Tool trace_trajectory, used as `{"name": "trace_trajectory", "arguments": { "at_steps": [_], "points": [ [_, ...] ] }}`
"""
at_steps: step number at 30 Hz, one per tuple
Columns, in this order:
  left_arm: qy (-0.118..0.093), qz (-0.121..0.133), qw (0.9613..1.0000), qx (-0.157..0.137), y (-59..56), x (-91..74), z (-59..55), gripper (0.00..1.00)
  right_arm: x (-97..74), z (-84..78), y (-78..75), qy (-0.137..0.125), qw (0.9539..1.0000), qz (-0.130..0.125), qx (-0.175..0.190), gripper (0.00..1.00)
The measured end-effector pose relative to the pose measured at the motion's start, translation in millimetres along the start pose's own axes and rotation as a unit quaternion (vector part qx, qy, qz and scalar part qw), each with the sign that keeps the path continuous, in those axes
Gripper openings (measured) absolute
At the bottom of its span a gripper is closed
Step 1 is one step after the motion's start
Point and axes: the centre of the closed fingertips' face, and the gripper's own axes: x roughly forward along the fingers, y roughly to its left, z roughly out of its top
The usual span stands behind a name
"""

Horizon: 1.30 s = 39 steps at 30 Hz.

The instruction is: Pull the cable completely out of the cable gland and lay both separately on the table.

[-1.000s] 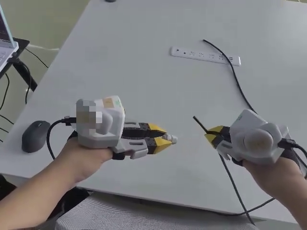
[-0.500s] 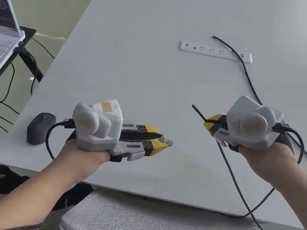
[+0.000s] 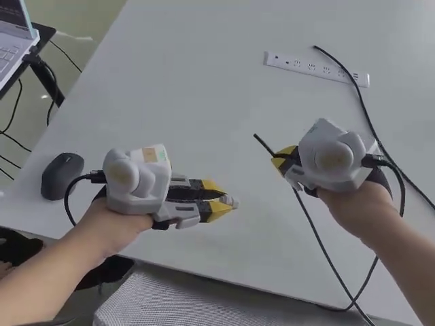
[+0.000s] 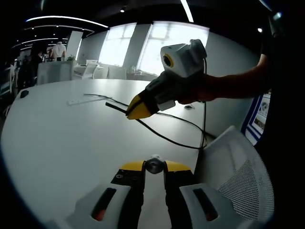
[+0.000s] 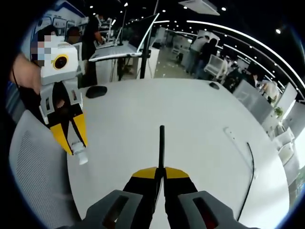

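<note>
Table (image 3: 204, 88) middle open; power strip (image 3: 316, 69), mouse (image 3: 61, 175) at edges.

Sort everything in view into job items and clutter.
Job:
- cable, clamped in the right gripper
- gland, clamped in the left gripper, apart from the cable

Lying about:
- power strip
- mouse
- laptop
- chair
</note>
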Motion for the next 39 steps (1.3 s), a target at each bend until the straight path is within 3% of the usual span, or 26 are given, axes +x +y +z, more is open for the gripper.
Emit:
{"name": "trace_trajectory", "arguments": {
  "at_steps": [9, 15, 21, 23, 29, 32, 39],
  "points": [
    [0.002, 0.004, 0.9999, -0.011, 14.2, -9.3, -17.6, 0.15, 35.6, 20.3, 7.1, 0.002, 0.9995, 0.017, -0.027, 0.0],
    [0.008, 0.011, 0.9998, -0.018, 24.9, -14.1, -30.7, 0.15, 64.3, 33.1, 19.6, 0.004, 0.9982, 0.041, -0.045, 0.0],
    [0.018, 0.014, 0.9994, -0.027, 33.8, -13.6, -44.6, 0.15, 89.1, 26.3, 40.3, 0.027, 0.9946, 0.075, -0.067, 0.0],
    [0.02, 0.024, 0.9991, -0.029, 40.9, -13.0, -50.0, 0.15, 97.1, 22.6, 45.2, 0.035, 0.9923, 0.076, -0.092, 0.0],
    [0.033, 0.027, 0.9984, -0.039, 50.4, -9.5, -65.7, 0.15, 115.6, 14.8, 65.6, 0.05, 0.9882, 0.106, -0.098, 0.0],
    [0.034, 0.025, 0.9983, -0.041, 53.1, -8.7, -68.2, 0.15, 122.1, 12.8, 73.0, 0.051, 0.9858, 0.123, -0.102, 0.0],
    [0.044, 0.018, 0.9983, -0.034, 56.4, -6.1, -71.5, 0.15, 129.9, 6.0, 78.2, 0.063, 0.9831, 0.135, -0.106, 0.0]
  ]
}}
